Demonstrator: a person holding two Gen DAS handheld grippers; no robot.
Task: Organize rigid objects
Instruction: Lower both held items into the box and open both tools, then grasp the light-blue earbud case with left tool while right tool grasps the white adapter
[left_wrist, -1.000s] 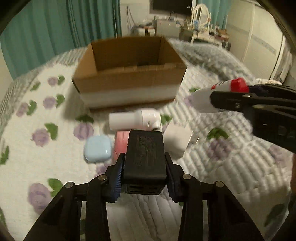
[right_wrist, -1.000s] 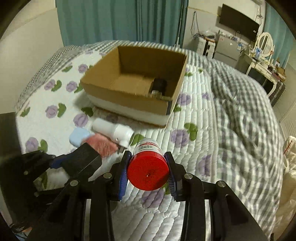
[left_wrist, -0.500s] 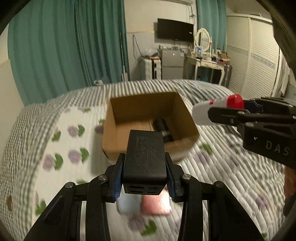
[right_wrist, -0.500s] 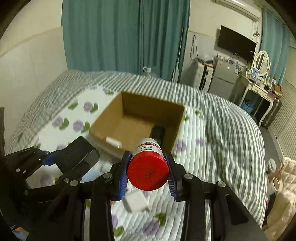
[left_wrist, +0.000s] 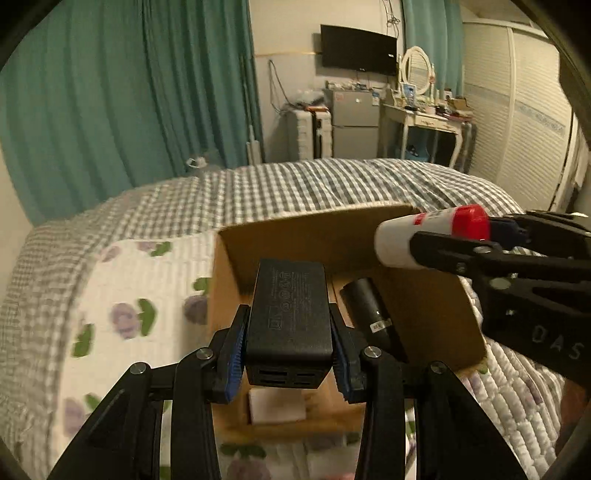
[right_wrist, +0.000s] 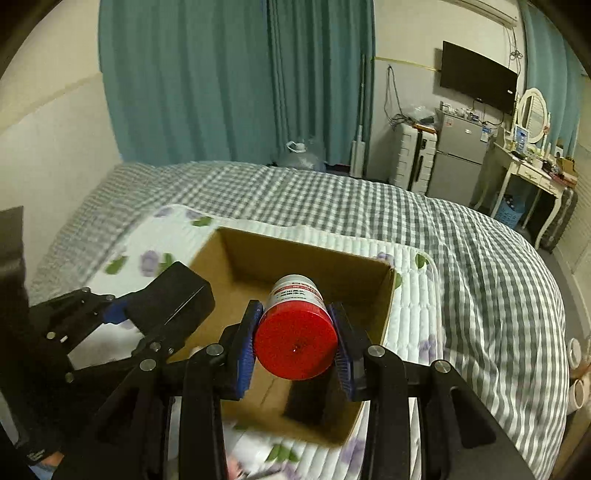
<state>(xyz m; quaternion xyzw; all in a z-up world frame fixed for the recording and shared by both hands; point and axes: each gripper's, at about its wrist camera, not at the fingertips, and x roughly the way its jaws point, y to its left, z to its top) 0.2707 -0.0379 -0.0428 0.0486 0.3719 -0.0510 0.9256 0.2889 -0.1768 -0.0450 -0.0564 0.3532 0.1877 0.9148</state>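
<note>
Left wrist view: black cylinder (left_wrist: 369, 310) lies inside cardboard box (left_wrist: 432, 306).

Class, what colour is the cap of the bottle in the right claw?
Red, on the white bottle; the right wrist view shows it best.

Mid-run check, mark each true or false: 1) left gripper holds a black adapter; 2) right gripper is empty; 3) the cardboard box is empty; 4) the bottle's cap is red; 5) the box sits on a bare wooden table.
1) True. The left gripper is shut on the black adapter.
2) False. The right gripper is clamped on the white bottle, held cap toward the camera.
3) False. The cardboard box already holds a black cylinder and a small white block.
4) True. The red cap faces the right wrist camera.
5) False. The box sits on a bed, on a white floral quilt over a grey checked cover.
</note>
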